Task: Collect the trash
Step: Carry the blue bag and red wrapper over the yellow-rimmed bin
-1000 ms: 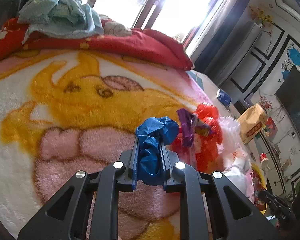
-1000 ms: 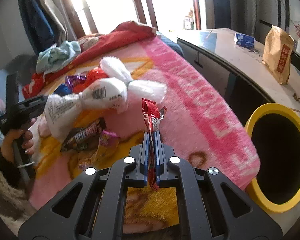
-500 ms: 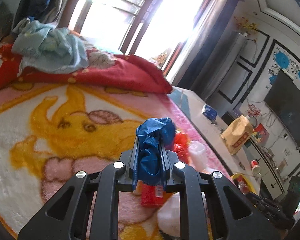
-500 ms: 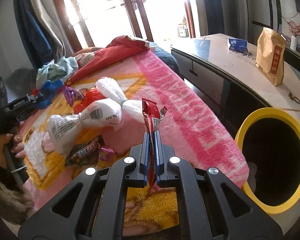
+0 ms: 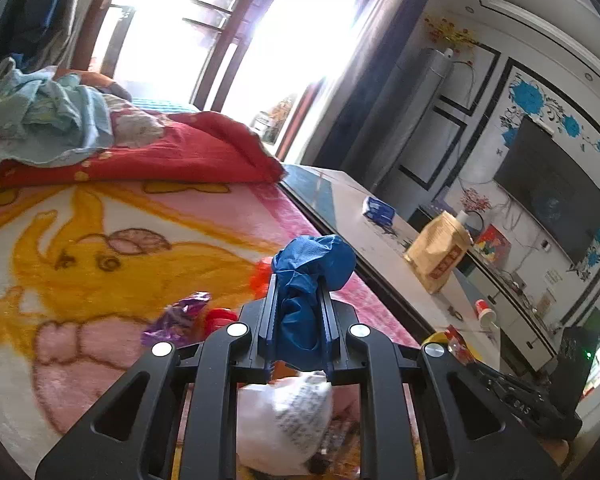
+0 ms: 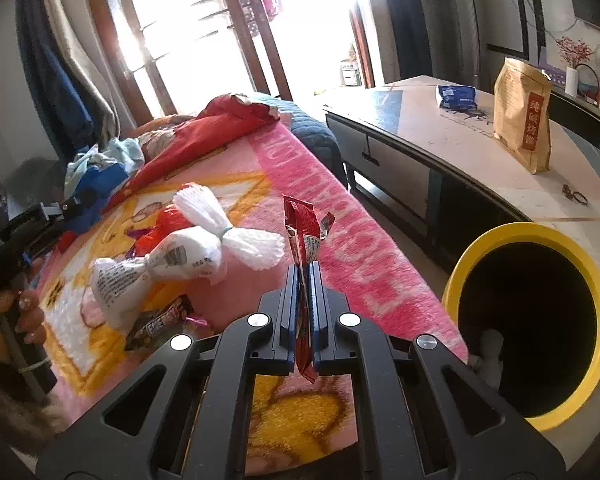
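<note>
- The right gripper is pinched tight on a flat red wrapper, held over the pink blanket, close to the yellow bin at the blanket's edge.
- The left gripper is clamped on a crumpled blue wad, above the same blanket.
- On the blanket, farther from the bin, lie a white printed bag, a white foam net and a dark candy wrapper.
- Farthest from the bin, a red quilt.

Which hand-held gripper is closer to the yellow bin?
The right hand-held gripper is nearer: the yellow bin opens just beside it. The left hand-held gripper is far across the blanket, beyond the trash pile.
</note>
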{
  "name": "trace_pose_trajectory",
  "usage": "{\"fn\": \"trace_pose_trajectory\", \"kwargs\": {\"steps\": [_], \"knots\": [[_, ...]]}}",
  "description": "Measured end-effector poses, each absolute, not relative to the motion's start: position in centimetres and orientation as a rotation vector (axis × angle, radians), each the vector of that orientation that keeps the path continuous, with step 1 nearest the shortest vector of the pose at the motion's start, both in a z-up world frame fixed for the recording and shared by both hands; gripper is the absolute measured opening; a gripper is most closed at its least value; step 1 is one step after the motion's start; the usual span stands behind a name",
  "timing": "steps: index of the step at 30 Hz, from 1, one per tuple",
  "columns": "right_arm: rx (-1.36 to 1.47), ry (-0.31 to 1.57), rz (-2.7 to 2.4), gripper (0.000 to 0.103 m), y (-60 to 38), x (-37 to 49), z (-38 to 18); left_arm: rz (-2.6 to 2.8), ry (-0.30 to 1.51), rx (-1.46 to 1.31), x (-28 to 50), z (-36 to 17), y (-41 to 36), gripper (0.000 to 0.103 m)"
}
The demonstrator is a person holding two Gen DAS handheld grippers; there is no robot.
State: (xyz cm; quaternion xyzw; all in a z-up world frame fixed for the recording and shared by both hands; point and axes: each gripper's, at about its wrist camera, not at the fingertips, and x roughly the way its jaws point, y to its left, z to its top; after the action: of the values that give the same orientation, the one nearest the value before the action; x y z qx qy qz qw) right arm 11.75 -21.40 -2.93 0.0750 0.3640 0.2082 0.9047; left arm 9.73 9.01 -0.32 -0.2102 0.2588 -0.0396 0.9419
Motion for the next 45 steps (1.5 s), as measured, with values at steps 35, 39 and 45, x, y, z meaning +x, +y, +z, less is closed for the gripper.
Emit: {"fn": "trace_pose_trajectory", "kwargs": {"steps": [35, 39, 45], "knots": [[0.267, 0.695, 0.253, 0.002, -28.7, 13.3, -2.2, -0.335, 0.594, -0.305, 12.8, -1.1, -2.2, 0.016], [0.28, 0.692, 0.219, 0.002, -30.1, 13.6, -2.4, -0.36, 0.602, -0.289, 13.0, -1.2, -3.5, 0.016], [0.297, 0.682, 0.166, 0.002, -31.9, 13.9, -2.5, -0.405, 0.612, -0.263, 13.5, -1.4, -5.6, 0.016]]}}
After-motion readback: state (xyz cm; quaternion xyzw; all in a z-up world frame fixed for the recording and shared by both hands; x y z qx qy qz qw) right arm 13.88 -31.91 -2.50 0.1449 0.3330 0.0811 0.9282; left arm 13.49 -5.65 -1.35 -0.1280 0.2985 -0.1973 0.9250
